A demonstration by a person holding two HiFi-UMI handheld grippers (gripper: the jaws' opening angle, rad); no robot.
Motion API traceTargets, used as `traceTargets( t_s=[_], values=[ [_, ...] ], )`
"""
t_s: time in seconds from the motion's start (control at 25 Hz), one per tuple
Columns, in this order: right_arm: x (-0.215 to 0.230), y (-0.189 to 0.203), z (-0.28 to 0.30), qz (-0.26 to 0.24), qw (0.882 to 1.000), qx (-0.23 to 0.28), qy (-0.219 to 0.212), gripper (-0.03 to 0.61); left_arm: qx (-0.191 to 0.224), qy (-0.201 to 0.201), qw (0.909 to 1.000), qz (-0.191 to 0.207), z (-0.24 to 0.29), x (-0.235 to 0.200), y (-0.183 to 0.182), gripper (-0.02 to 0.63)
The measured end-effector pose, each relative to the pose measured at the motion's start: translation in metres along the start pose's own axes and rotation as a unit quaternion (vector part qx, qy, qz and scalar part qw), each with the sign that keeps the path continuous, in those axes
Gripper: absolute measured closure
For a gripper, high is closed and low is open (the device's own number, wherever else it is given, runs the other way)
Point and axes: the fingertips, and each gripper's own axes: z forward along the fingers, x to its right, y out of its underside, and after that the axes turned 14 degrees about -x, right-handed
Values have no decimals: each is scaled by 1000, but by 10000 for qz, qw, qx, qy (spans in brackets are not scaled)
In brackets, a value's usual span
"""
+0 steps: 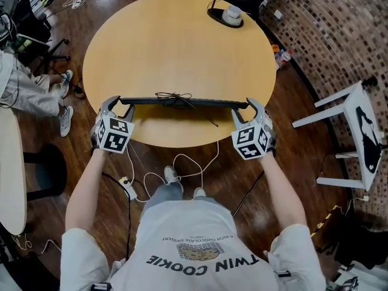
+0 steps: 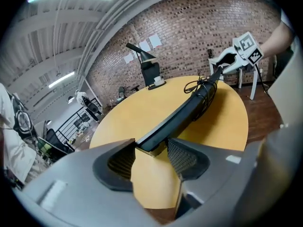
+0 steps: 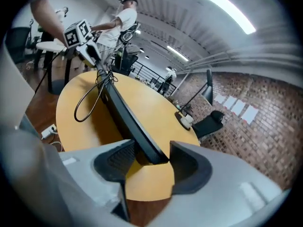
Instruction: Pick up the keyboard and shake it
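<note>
The left gripper (image 1: 119,103) pinches the left end of the keyboard (image 1: 182,102). In the left gripper view its jaws (image 2: 151,149) stand partly apart with the keyboard's (image 2: 182,113) short end wedged between them, both pads touching it. The right gripper (image 1: 250,105) does the same at the other end: in the right gripper view its jaws (image 3: 152,157) clamp the keyboard's (image 3: 124,115) black corner on both sides. Each gripper shows small at the far end of the other's view.

The keyboard spans straight from one gripper to the other, turned so the head view sees only its thin edge. It hangs over the near part of the round table (image 1: 176,41) and appears lifted off the top, with a shadow on the wood beneath it. Its cable (image 1: 174,97) is bunched in a loose knot at the middle, and one loop (image 3: 87,100) droops toward the table.

Farther out, a lamp base (image 1: 232,16) sits at the table's far edge, well apart from the keyboard. On the wooden floor by the holder's feet lie white cords (image 1: 182,165) and a power strip (image 1: 128,190). A white stool (image 1: 357,132) stands to the right and a seated person's legs (image 1: 30,93) show at the left. The right gripper view shows other people in the background.
</note>
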Motion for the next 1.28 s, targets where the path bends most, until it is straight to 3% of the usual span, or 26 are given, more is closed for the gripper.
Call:
traceTargets(
  t_s=[0.12, 0.24, 0.36, 0.56, 0.88, 1.12, 1.28],
  values=[
    [-13, 3, 0, -796, 9968, -48, 31, 394, -311, -496, 9970, 502, 1, 8, 7, 394],
    [-24, 12, -1, -1265, 9919, -75, 70, 419, -633, -951, 9877, 1067, 1, 20, 17, 397],
    [-34, 22, -3, -1562, 9876, -92, 80, 431, -807, -1130, 9805, 1391, -5, 28, 29, 463],
    [-52, 34, -3, -1916, 9813, -152, 68, 448, -983, -999, 9785, 1514, -7, 43, 48, 471],
    [-75, 54, 8, -2204, 9744, -443, 25, 456, -1419, -1111, 9699, 1638, 7, 65, 71, 471],
    [-89, 67, 15, -2307, 9712, -525, -283, 463, -1880, -924, 9626, 1718, 15, 90, 97, 475],
    [-92, 63, 14, -2298, 9711, -477, -443, 462, -2016, -1067, 9631, 1428, 2, 93, 95, 509]
  ],
)
